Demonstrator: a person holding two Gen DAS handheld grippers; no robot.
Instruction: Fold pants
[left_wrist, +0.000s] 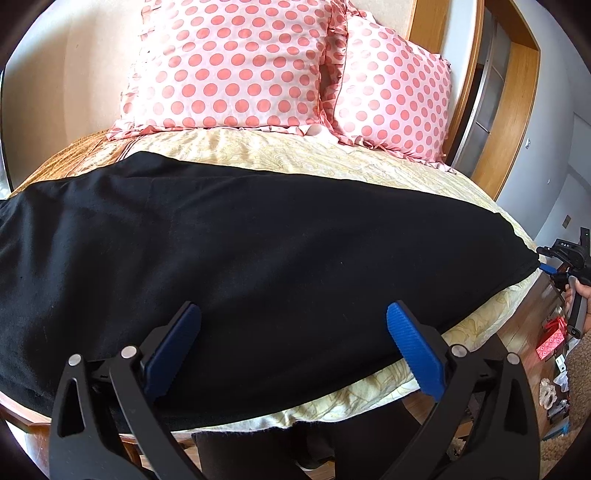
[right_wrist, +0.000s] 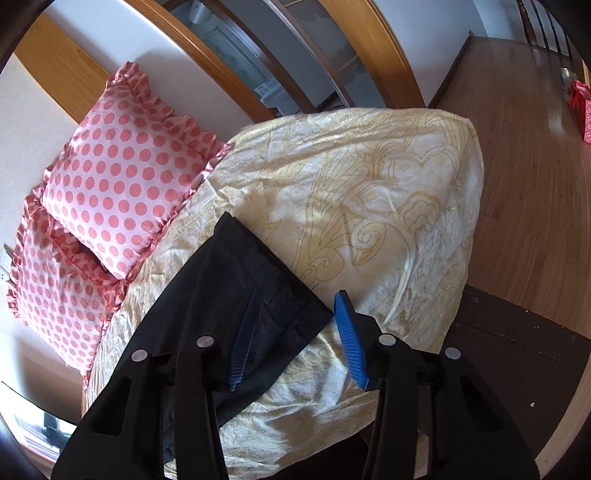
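Sunlit bedroom, wooden floor (right_wrist: 517, 166) to one side: a bed (left_wrist: 332, 158) with a pale yellow patterned cover carries 2 pink polka-dot pillows (left_wrist: 236, 62) propped at its head end against the wall. Black pants (left_wrist: 240, 240) lie spread flat across the bed, running from its left edge to its right edge and reaching down to the near edge, well apart from the pillows.

Over the near edge hovers the left gripper (left_wrist: 291, 332), jaws spread wide and released; the pants lie just beneath and beyond its blue pads, with no cloth pinched between them.

At the right edge of the bed the right gripper (right_wrist: 295, 336) meets the end of the pants. From the right wrist view, the left blue pad (right_wrist: 242, 350) sits on or against the black cloth, while the right pad stands clear over the yellow cover just beside the corner of the cloth. The jaws are part-way apart and not pressed together, so that corner is not grasped.
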